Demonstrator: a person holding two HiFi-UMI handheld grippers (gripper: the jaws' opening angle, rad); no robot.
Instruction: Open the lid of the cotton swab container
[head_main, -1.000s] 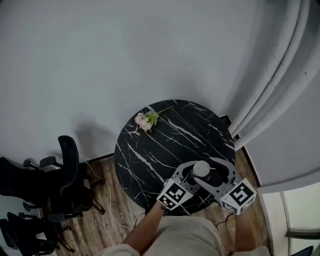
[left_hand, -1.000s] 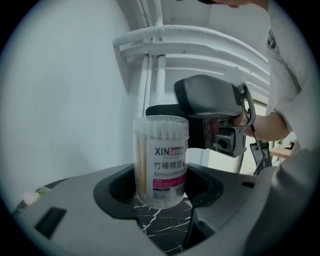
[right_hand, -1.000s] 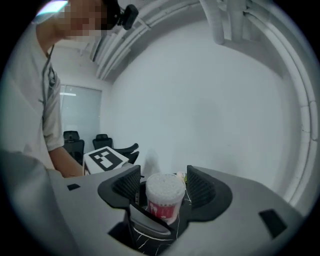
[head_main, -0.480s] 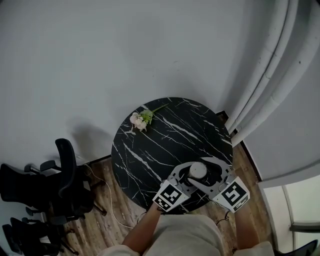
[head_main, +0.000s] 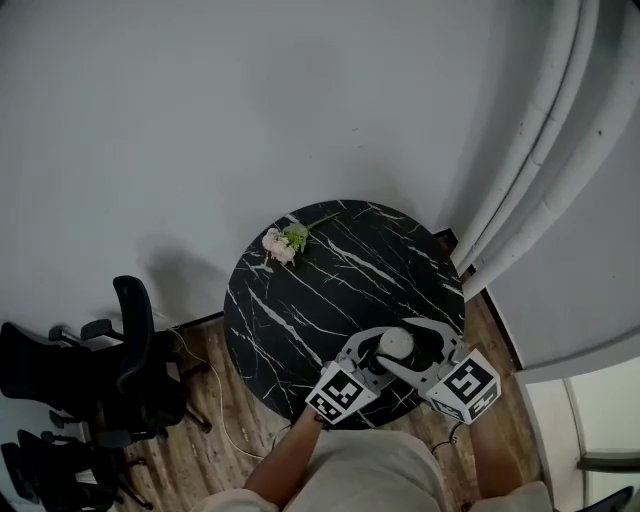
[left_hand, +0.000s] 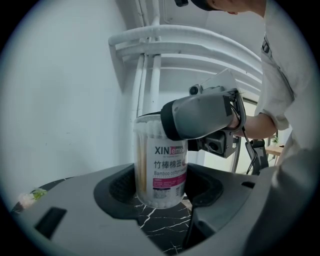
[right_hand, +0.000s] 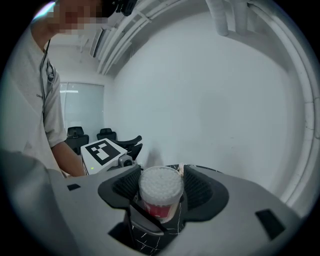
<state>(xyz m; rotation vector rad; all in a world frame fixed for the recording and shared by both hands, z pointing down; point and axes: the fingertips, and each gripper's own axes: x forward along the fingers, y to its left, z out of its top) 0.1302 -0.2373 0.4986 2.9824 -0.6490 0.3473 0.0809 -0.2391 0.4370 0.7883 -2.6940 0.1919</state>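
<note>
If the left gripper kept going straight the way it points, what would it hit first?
The cotton swab container: it stands between the jaws of the left gripper, which look closed on its body, so nothing else comes first.

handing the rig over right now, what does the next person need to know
Left gripper: shut on the lower body of the container, which stands upright on the table near the person's edge.
Right gripper: shut on the lid at the top.
Done: both grips are set.
Left to do: the lid looks still on, so probably pull or twist it off while the left holds the body.
A flower lies at the far side, out of the way.
</note>
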